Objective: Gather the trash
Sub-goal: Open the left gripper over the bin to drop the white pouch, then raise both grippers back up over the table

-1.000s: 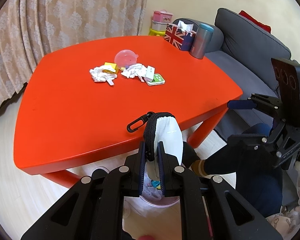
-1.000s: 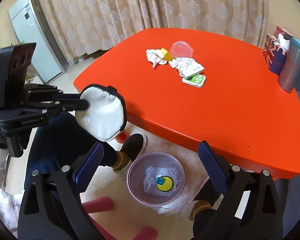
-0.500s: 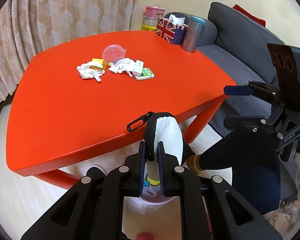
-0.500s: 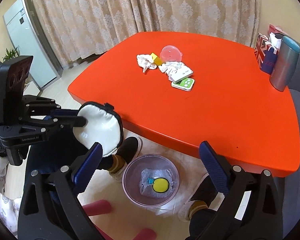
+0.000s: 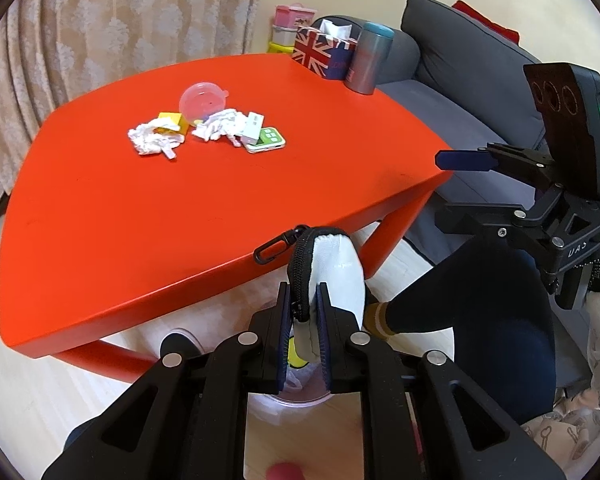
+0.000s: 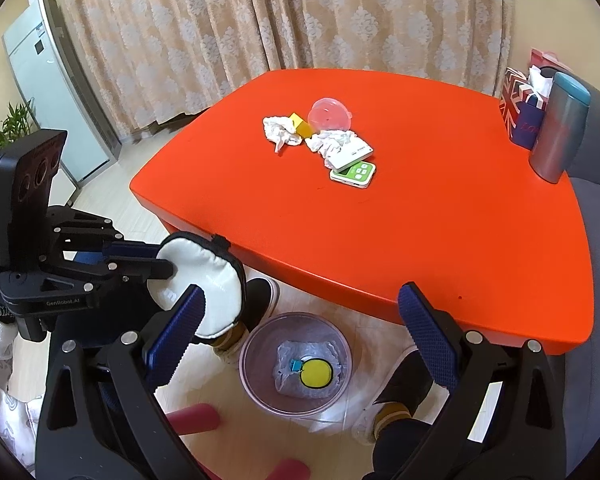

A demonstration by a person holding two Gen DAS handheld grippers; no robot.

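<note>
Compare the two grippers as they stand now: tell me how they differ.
The left gripper has its jaws nearly together around a white zip pouch; they have just been opening. The right gripper stands wide open and empty. The left hangs beside the red table, the right over the clear bin. Both have blue pads on black frames.

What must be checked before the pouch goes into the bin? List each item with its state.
1. Pouch gripped by left gripper: ok. The jaws have just been opening slightly, with the pouch between them.
2. Pouch straight above bin: cannot tell.
3. Room in bin: ok, only a few bits at the bottom.
4. Right gripper open, empty and clear of the drop: ok.
5. Table cleared of trash: not ok, crumpled tissues lie there.
</note>
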